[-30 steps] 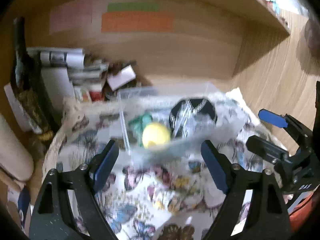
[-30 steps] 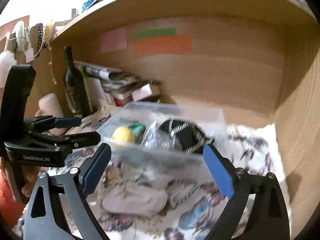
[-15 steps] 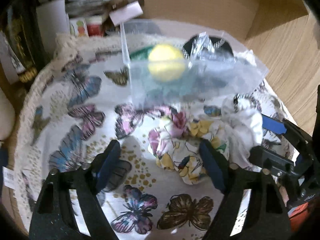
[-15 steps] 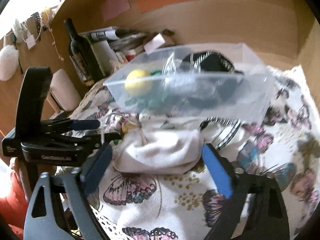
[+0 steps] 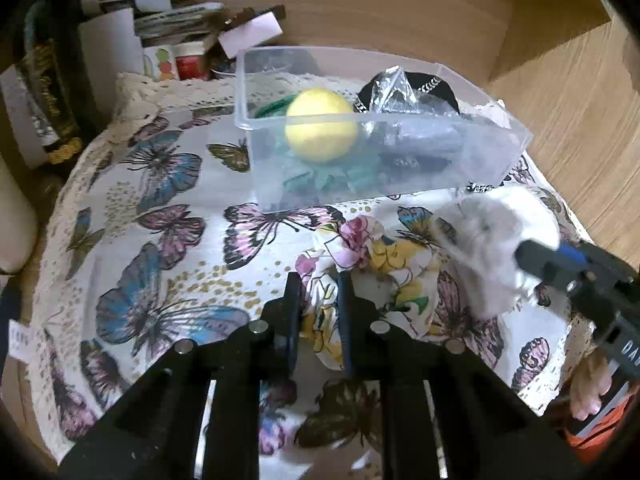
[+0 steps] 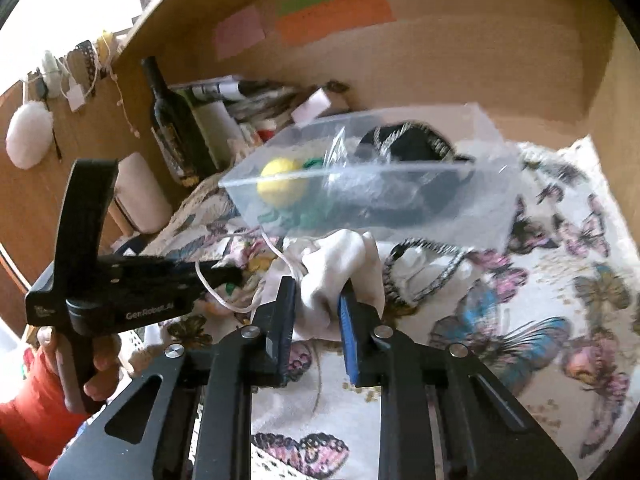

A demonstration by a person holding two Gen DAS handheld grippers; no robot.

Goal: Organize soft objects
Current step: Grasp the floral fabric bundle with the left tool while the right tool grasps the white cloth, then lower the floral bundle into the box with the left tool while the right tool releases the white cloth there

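A clear plastic bin [image 5: 472, 152] stands on the butterfly tablecloth [image 5: 160, 240] and holds a yellow ball [image 5: 320, 128], green fabric and a black item under crinkled plastic. My left gripper [image 5: 318, 286] is shut on a floral cloth [image 5: 384, 256] in front of the bin. My right gripper [image 6: 316, 300] is shut on a white cloth [image 6: 340, 264], which also shows in the left wrist view [image 5: 496, 240]. A black-and-white cord [image 6: 424, 272] lies beside it. The bin also shows in the right wrist view [image 6: 460, 216].
A dark bottle [image 6: 176, 128], a white roll [image 6: 140, 192], and stacked papers and boxes [image 5: 160, 32] crowd the back left. Wooden walls [image 5: 560, 120] close in the back and right side. Sticky notes [image 6: 332, 12] are on the back panel.
Both grippers moved down and forward toward the cloths in front of the bin, then closed: the left on the floral cloth, the right on the white cloth.
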